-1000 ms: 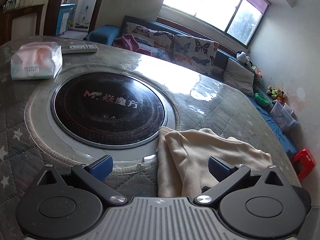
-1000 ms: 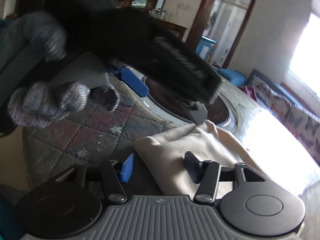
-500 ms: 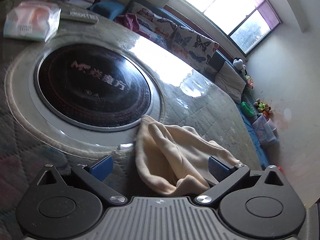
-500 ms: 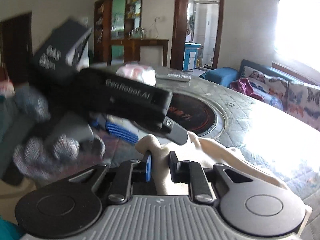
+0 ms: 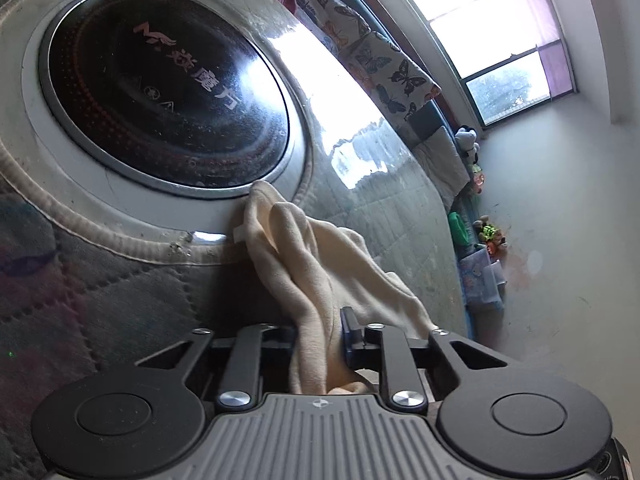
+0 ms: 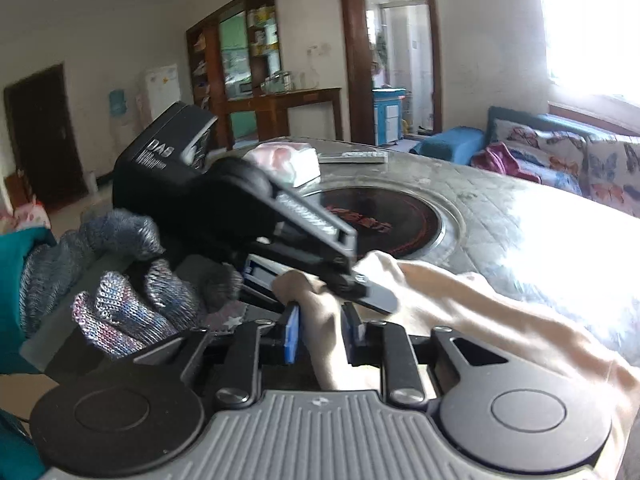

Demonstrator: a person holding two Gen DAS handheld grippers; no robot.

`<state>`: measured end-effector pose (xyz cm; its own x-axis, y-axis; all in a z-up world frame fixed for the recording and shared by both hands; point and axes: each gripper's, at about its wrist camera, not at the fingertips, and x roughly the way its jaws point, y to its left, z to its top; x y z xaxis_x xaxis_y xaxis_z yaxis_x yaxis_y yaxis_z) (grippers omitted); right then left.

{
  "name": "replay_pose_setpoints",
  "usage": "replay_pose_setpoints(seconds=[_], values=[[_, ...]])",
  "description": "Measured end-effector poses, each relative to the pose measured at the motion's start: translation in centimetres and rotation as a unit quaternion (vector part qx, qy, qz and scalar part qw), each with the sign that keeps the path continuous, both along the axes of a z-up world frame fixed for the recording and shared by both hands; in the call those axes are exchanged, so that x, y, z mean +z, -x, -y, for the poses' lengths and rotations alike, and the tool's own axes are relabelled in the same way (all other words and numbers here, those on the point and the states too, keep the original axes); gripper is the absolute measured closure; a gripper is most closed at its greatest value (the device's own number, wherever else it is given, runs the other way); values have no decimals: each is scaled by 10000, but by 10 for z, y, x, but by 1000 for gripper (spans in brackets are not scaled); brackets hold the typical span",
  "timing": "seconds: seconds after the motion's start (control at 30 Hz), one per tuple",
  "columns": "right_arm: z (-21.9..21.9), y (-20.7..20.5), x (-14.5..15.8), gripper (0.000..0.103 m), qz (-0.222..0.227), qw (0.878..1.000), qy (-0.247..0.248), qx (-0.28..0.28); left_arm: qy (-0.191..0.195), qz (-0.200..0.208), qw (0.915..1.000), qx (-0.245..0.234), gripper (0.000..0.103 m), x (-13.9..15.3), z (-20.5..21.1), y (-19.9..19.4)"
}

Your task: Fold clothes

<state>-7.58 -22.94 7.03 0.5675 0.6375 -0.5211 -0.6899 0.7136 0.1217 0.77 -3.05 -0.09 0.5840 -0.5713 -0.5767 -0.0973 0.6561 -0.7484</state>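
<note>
In the left wrist view, the left claw (image 5: pixel 320 338) is sitting at the bottom centre of the frame, its two fingers pressed together on a bunched fold of the cream garment (image 5: pixel 308 264). The cloth is running from between the fingers up toward the middle of the frame, where its far end is lying against the metal rim of the round black cooktop (image 5: pixel 160 80) set into the tabletop (image 5: pixel 100 300). The cooktop is filling the upper left, with a quilted cover around it. A butterfly-print sofa (image 5: pixel 380 60) is stretching along the upper centre, and a bright window (image 5: pixel 500 32) is glowing at the upper right.

In the right wrist view, the right claw (image 6: pixel 322 338) is at the lower centre, its fingers clamped on another gathered part of the cream garment (image 6: pixel 460 308), which is trailing off to the lower right across the tabletop (image 6: pixel 520 216). Just above it, the left claw (image 6: pixel 320 280) is reaching in from the left and gripping the same cloth; a gloved hand (image 6: pixel 120 300) is holding it at the middle left. Behind them, a pink tissue pack (image 6: pixel 284 160) and a remote control (image 6: pixel 356 156) are lying beyond the cooktop (image 6: pixel 392 220) in the upper centre.
</note>
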Motion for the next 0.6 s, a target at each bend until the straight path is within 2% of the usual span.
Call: replay_pose_setpoints(seconds=[0.07, 0.2, 0.33, 0.43, 0.47, 0.6], values=[[15, 1, -1, 71, -98, 9995, -124, -282, -90, 18, 10000, -23, 86, 0, -1, 1], [57, -6, -6, 67, -178, 9928, -209, -1168, -295, 116, 9995, -73, 86, 3, 3, 3], [110, -16, -14, 64, -301, 9728, -243, -2284, -478, 214, 9985, -125, 86, 5, 7, 4], [140, -25, -24, 63, -422, 9570, -309, -2852, -615, 288, 9976, -164, 86, 8, 11, 6], [148, -28, -27, 63, -490, 9522, -346, -2996, -661, 313, 9972, -177, 86, 8, 12, 6], [162, -41, -42, 63, -853, 9456, -722, -3057, -803, 375, 9958, -214, 86, 10, 16, 7]])
